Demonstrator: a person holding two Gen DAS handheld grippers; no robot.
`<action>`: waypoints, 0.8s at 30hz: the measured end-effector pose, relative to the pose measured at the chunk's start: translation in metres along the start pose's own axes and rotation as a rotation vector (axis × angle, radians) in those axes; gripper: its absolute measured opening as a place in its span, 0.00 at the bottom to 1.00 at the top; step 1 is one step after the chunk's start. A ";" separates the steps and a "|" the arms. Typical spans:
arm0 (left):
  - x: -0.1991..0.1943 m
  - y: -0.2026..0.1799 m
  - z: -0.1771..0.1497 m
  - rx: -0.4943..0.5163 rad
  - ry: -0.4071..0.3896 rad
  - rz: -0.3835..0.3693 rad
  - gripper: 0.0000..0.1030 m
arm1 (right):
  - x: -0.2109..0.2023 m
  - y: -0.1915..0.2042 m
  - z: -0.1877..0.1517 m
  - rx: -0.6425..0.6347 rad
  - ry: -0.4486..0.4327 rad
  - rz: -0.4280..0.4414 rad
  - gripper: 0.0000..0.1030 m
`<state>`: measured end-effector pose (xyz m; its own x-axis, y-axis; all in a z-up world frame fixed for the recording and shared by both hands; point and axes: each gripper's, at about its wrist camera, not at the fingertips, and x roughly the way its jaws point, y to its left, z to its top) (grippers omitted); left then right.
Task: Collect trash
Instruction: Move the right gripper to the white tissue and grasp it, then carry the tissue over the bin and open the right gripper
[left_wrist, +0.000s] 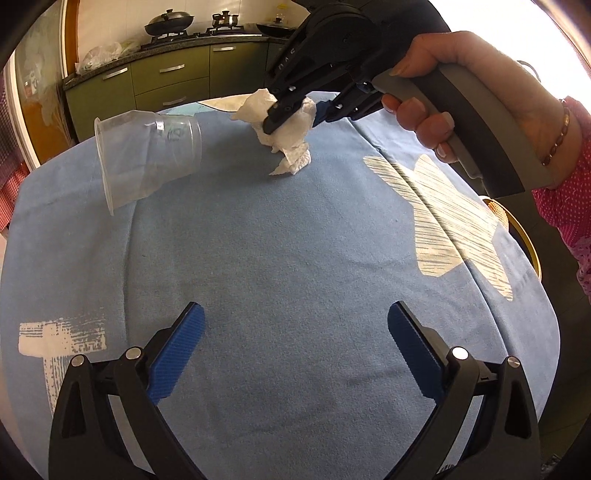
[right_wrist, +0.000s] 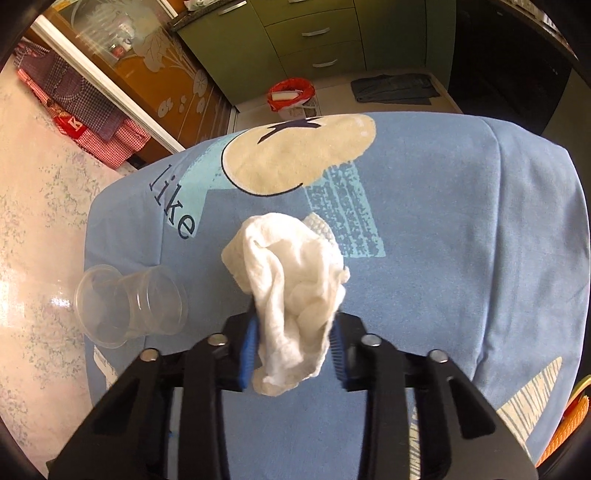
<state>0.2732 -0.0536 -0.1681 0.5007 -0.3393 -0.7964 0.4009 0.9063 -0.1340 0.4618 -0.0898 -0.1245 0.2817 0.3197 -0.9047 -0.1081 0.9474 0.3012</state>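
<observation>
A crumpled white paper towel (right_wrist: 291, 291) lies on the blue cloth-covered table (right_wrist: 443, 240). My right gripper (right_wrist: 295, 354) is shut on it, its blue pads pressing both sides of the wad. In the left wrist view the same towel (left_wrist: 288, 136) sits at the far side of the table under the right gripper (left_wrist: 291, 114), held by a person's hand (left_wrist: 461, 85). A clear plastic cup (left_wrist: 147, 155) lies on its side to the towel's left, seen also as the cup (right_wrist: 129, 306) near the table edge. My left gripper (left_wrist: 295, 332) hovers open over bare cloth, nothing between its fingers.
The table's left edge drops to a marble floor (right_wrist: 40, 221). A red bin (right_wrist: 291, 96) stands on the floor beyond the table's far edge, before green cabinets (right_wrist: 314, 37). A yellow-rimmed round object (left_wrist: 524, 236) sits at the table's right side.
</observation>
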 end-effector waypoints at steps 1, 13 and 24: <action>0.000 -0.001 0.000 0.002 0.000 0.002 0.95 | -0.002 0.001 0.000 -0.008 -0.008 -0.002 0.15; 0.000 -0.006 -0.003 0.015 -0.002 0.014 0.95 | -0.086 -0.014 -0.047 -0.063 -0.137 0.046 0.11; 0.003 -0.009 -0.003 0.017 -0.005 0.023 0.95 | -0.222 -0.092 -0.154 0.000 -0.360 -0.015 0.11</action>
<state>0.2687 -0.0618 -0.1706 0.5137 -0.3192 -0.7964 0.4019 0.9096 -0.1054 0.2621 -0.2504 0.0017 0.6013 0.2900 -0.7445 -0.1017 0.9520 0.2888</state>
